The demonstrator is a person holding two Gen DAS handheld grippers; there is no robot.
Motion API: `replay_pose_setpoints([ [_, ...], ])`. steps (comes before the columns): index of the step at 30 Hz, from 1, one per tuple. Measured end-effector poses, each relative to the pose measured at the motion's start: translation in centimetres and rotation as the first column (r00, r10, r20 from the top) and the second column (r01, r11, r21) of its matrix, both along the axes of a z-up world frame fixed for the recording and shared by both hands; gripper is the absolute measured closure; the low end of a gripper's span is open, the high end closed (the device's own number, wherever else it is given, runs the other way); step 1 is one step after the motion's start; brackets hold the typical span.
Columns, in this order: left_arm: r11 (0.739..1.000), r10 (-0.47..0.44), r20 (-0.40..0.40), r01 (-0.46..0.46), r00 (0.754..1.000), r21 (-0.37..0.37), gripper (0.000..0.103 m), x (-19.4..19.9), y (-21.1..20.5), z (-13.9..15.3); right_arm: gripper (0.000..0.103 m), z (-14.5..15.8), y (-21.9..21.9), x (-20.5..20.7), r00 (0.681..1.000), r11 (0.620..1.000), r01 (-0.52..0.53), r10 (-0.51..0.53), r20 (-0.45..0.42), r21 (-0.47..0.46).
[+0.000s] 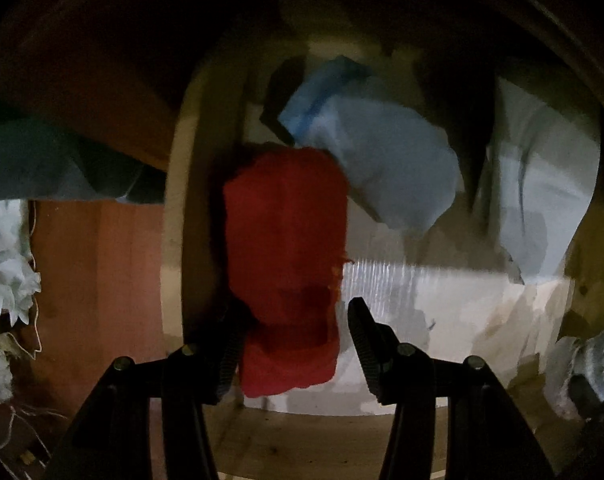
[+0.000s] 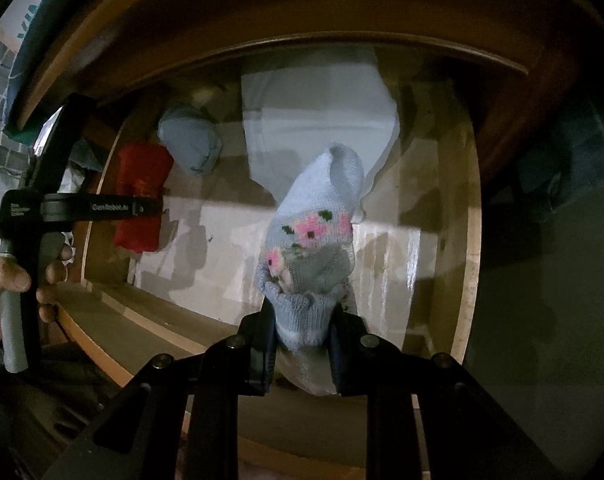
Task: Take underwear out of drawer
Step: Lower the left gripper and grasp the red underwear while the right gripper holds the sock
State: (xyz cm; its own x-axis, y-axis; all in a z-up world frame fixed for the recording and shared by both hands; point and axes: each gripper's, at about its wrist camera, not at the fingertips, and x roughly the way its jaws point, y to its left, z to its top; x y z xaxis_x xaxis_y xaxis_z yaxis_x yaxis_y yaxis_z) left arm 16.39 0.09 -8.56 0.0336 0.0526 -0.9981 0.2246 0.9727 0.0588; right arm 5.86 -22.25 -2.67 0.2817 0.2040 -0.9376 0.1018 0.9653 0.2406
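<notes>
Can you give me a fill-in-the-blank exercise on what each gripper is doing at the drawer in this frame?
1. The right gripper is shut on a pale blue knit item with ____ flowers.
2. The left gripper stands open around a ____ roll.
3. The roll lies inside the wooden ____.

Missing words: pink; red; drawer

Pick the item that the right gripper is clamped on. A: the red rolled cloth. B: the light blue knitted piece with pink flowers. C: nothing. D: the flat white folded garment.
B: in the right wrist view the right gripper is shut on the light blue knitted piece with pink flowers, while the red rolled cloth lies in the drawer.
</notes>
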Motion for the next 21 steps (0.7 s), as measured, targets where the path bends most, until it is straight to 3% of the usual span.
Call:
replay_pose_setpoints([
  [1,1.000,-0.004,-0.002,0.004,1.000,0.002,0.051,0.0,0.0,0.0,0.082,0.0,0.0,0.0,1.000,1.000,0.003,-0.003,-0.002,0.000],
  [4,1.000,-0.001,-0.005,0.001,1.000,0.015,0.071,0.1,0.2,0.0,0.082,0.0,0.0,0.0,1.000,1.000,0.006,-0.006,-0.001,0.001],
  [8,1.000,0.017,-0.024,-0.018,1.000,-0.025,0.079,0.1,1.0,0.5,0.082,-0.1,0.3,0.0,1.000,1.000,0.006,-0.006,-0.007,-0.005],
  [21,0.992,0.007,-0.009,-0.008,1.000,-0.122,0.083,-3.2,1.5,4.3,0.083,-0.3,0.2,0.1,0.999,0.999,0.029,-0.029,-0.014,-0.020],
])
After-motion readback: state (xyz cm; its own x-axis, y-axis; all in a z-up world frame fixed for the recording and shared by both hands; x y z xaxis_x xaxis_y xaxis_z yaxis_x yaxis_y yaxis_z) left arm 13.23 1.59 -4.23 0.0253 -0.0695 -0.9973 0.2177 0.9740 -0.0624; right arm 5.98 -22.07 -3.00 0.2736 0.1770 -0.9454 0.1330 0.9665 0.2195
